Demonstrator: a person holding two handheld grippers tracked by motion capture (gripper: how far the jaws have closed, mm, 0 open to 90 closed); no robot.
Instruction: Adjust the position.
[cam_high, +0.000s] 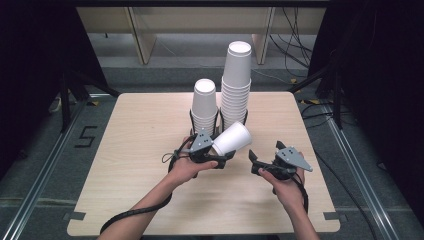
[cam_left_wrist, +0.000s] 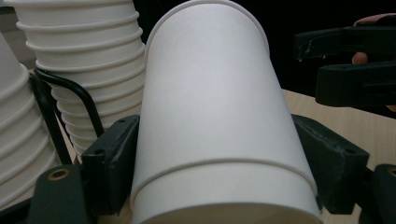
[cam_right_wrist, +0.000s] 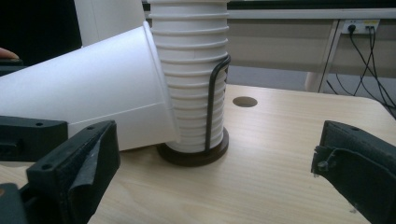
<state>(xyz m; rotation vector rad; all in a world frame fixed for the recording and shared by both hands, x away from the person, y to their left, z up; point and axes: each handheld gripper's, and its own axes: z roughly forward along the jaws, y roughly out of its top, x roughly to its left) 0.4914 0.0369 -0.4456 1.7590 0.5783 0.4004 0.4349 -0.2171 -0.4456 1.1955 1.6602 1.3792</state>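
Note:
A single white paper cup (cam_high: 232, 139) lies tilted on its side between the jaws of my left gripper (cam_high: 220, 151), which is shut on it near its rim. In the left gripper view the cup (cam_left_wrist: 210, 116) stands between both jaws, base pointing away. Behind it stand two stacks of white cups in black wire holders: a short stack (cam_high: 205, 102) and a tall stack (cam_high: 236, 82). My right gripper (cam_high: 260, 162) hangs open to the right of the cup, nothing between its jaws (cam_right_wrist: 215, 186). In the right gripper view the held cup (cam_right_wrist: 84, 102) leans against the tall stack (cam_right_wrist: 194, 70).
The light wooden table (cam_high: 130, 150) has bare room on the left, right and front. A small round hole (cam_right_wrist: 244, 101) sits in the tabletop behind the tall stack. Beyond the table are pale desk legs (cam_high: 142, 40) and loose cables (cam_high: 295, 45) on the floor.

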